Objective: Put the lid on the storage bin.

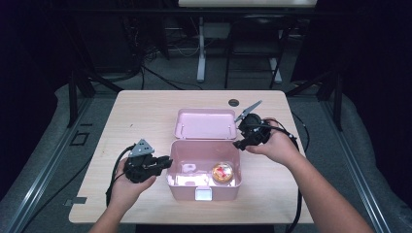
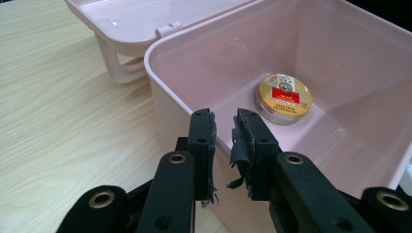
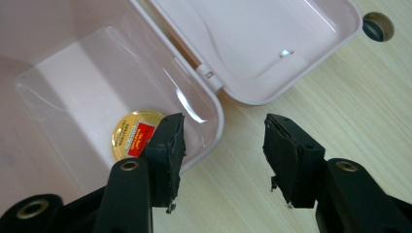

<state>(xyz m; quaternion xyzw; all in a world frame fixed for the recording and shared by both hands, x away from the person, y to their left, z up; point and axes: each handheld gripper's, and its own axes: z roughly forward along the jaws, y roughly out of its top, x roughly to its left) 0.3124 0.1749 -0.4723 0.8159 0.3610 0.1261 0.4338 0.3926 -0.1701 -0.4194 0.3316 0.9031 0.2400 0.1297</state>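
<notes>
A pink plastic box (image 1: 184, 191) stands open in the middle of the table, its lid (image 1: 204, 124) folded flat behind it. A round gold tin with a red label (image 1: 222, 172) lies on the box floor at the right. My left gripper (image 1: 168, 161) is at the box's left wall. In the left gripper view its jaws (image 2: 224, 128) straddle the rim, one outside and one inside, shut on the wall with the tin (image 2: 284, 97) beyond. My right gripper (image 1: 238, 144) hovers open over the box's back right corner (image 3: 214, 121), touching nothing, near the tin (image 3: 128, 133).
A round cable hole (image 1: 233, 102) sits in the wooden table behind the lid. A white latch (image 1: 203, 194) is on the box's front wall. Bare tabletop (image 1: 131, 126) lies to the left, and cables trail from both grippers toward the front edge.
</notes>
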